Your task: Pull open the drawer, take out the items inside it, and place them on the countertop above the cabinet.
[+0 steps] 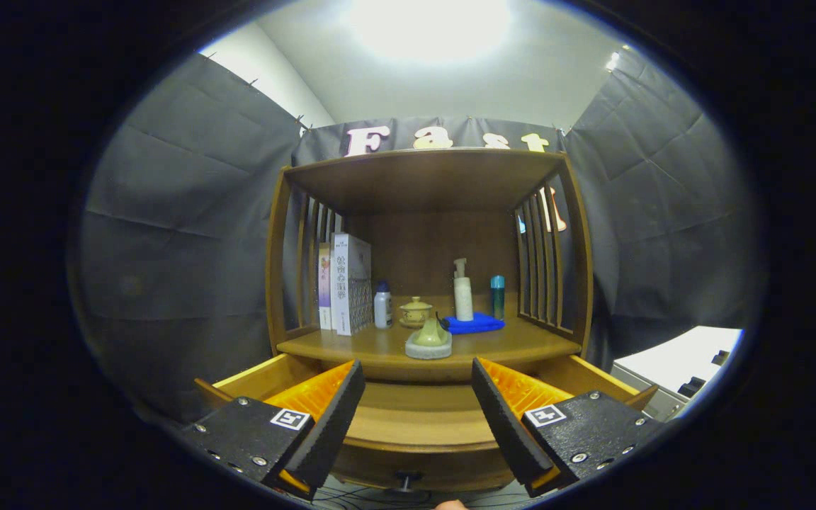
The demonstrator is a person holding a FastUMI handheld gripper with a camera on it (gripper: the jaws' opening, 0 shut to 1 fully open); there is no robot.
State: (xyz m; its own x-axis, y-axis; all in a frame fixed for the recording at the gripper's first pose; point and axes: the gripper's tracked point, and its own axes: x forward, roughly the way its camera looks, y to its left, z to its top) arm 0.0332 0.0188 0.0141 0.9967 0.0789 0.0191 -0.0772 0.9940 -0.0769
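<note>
The wooden cabinet's drawer (418, 425) stands pulled out toward me, its knob (406, 482) at the front. Bare wood shows on the drawer floor between my fingers. My gripper (416, 379) hovers open over the drawer with nothing between its fingers. Just beyond the fingertips lies the countertop (507, 347). At its front edge sits a yellow-green bell-shaped object on a round grey base (429, 341). Behind it stand a small yellow lidded pot (415, 310), a white pump bottle (462, 290), a teal bottle (497, 296) and a folded blue cloth (475, 324).
Upright books (350, 283) and a small white bottle (382, 304) stand at the countertop's left. A shelf roof and slatted sides enclose the countertop. A white unit (684, 365) stands to the cabinet's right. A person's fingertip (450, 505) shows below the drawer front.
</note>
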